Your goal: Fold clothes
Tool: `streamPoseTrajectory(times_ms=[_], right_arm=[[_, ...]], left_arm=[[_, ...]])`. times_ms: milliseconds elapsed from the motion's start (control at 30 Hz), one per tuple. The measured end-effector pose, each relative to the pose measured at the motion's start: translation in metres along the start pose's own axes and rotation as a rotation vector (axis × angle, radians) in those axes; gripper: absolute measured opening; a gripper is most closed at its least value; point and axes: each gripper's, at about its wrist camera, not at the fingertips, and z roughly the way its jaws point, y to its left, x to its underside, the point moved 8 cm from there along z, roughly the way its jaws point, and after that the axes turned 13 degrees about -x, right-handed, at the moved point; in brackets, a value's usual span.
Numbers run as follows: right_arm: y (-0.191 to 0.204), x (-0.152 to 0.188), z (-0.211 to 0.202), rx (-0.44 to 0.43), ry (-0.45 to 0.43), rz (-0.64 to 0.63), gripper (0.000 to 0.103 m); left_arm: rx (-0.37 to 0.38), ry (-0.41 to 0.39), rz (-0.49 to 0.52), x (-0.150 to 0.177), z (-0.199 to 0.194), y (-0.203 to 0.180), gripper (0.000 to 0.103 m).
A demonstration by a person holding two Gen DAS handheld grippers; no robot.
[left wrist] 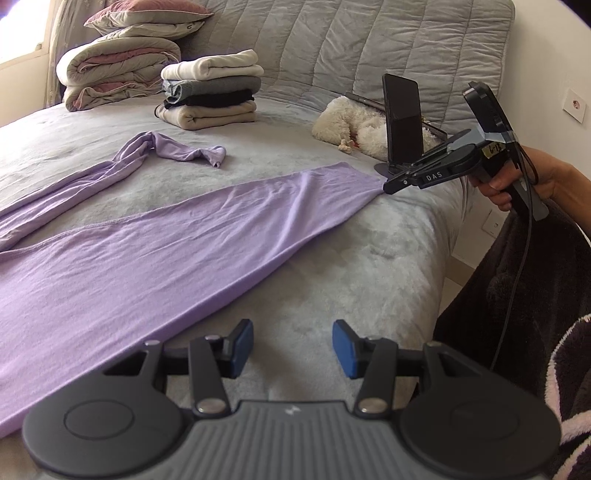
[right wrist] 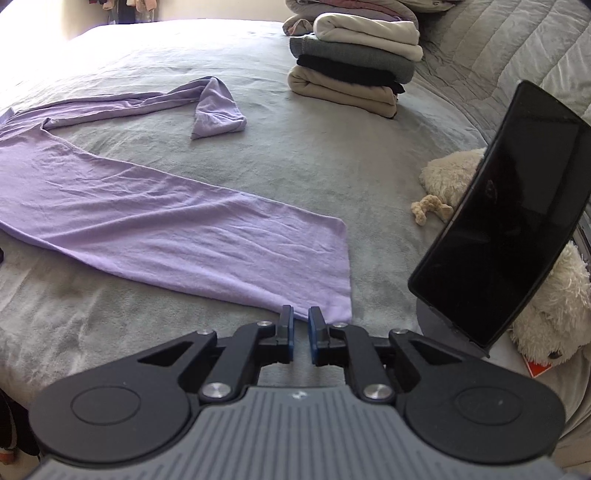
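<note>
Shirt, lilac and long-sleeved, lies spread flat across the grey bed, its body running slantwise from the left side toward the near edge. One sleeve stretches away from the body and doubles back on itself at the cuff, apart from the hem.

The right gripper sits at the shirt's lower hem, right by the near corner of the cloth. Its blue pads stand almost together with only a thin gap, and grey blanket shows through that gap; the hem edge passes just behind the fingertips. From the left wrist view the same corner of the shirt reaches the tip of this tool, which a hand grips by its handle.

The left gripper hangs over bare blanket with its pads spread well apart, just beside the long lower edge of the shirt and not touching it.

Farther back, a pile of folded clothes stands near the quilted headboard: cream on top, then grey, black and beige. Folded quilts with pillows on top sit next to it. A dark phone leans upright on a stand at the right, with a white plush toy behind it
</note>
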Motion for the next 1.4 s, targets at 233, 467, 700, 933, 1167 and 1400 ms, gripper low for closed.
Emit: streamPoseTrajectory(times_ms=[233,467,700,933,1167,1400], right_arm=[[0.057,-0.03,0.017,-0.152,-0.041,-0.059,0.015],[0.135,-0.059,0.038,-0.355,-0.079,-0.139,0.017],[0.188,-0.056,0.06,-0.45,-0.026,-0.242,0.045],[0.192,-0.06,0.059,-0.468,-0.017,-0.238,0.045],[0.184,-0.079,0.055,-0.42,-0.114,-0.158,0.048],[0.175,-0.092,0.068,-0.361,-0.156,-0.084,0.049]], left_arm=[[-0.145,-0.101,-0.204,0.002,-0.038,0.063,0.049],[-0.321,-0.121,-0.354,0.015,-0.054,0.126,0.049],[-0.298,0.025,-0.322,0.041,-0.042,0.13,0.05],[-0.224,0.047,-0.369,0.048,-0.055,0.131,0.052],[-0.37,-0.049,-0.448,0.027,-0.06,0.15,0.071],[-0.5,-0.156,-0.423,-0.008,-0.018,0.159,0.102]])
